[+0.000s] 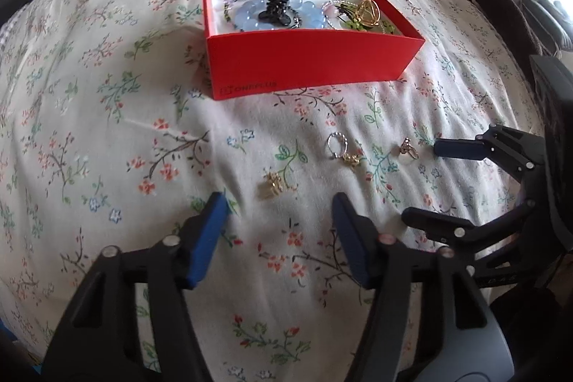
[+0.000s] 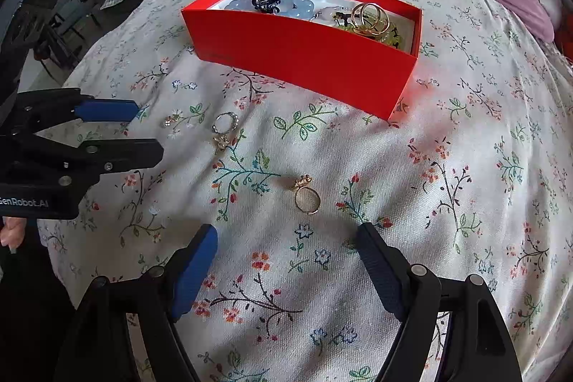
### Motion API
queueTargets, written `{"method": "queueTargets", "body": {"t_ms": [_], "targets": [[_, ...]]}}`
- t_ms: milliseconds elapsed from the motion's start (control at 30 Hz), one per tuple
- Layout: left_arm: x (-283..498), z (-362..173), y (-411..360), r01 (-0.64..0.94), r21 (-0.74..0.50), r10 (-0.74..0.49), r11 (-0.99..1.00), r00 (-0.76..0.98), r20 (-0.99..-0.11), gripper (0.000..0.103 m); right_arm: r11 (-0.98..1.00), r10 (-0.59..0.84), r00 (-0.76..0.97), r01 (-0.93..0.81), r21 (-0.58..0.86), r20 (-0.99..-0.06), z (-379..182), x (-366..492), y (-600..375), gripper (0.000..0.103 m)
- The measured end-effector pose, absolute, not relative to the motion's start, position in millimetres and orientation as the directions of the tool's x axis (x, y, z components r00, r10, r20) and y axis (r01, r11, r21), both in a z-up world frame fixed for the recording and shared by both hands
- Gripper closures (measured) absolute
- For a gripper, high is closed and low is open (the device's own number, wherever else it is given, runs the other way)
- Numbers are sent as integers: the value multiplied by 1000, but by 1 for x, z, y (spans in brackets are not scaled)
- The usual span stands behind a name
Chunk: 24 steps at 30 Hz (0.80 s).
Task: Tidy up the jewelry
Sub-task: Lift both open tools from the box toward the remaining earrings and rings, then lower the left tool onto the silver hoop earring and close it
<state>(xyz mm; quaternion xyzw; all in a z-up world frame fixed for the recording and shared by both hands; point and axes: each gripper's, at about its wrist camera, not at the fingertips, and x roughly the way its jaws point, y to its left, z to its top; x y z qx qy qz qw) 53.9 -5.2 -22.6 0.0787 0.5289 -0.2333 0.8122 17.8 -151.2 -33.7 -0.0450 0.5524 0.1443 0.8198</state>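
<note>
Right wrist view: gold ring flat on bedspread, ornament toward red box, right claw apart.

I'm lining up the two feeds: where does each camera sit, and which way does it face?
Left wrist: on the left tongs, looking steeply down at the floral bedspread and a small gold piece; the right tongs enter from the right.
Right wrist: on the right tongs, aimed down at a gold ring; the left tongs and a hand show at left.
Shared: the red box, bedspread and loose rings.
</note>
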Motion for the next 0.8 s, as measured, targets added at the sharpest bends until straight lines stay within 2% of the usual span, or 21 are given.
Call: {"method": "queueTargets", "body": {"t_ms": [33,300,500,633,800], "targets": [[55,-24,-8,472,-113,-298,874,336,-894,51,954,190,344,-285,90,-919,-34,19,-151,22],[60,-26,-25,539,-87,-318,838,350,-881,54,957,176,349,-279,77,-920,-31,29,-152,28],[59,-34,-44,629,17,-275,777,364,-890,57,968,160,357,-240,75,-920,-29,34,-162,28],[61,-34,-48,642,17,-288,767,367,-885,58,969,150,361,-236,65,-921,-30,34,-165,28],[60,-37,-60,674,30,-305,738,373,-877,67,971,142,366,-232,58,-919,-30,33,-169,33]]}}
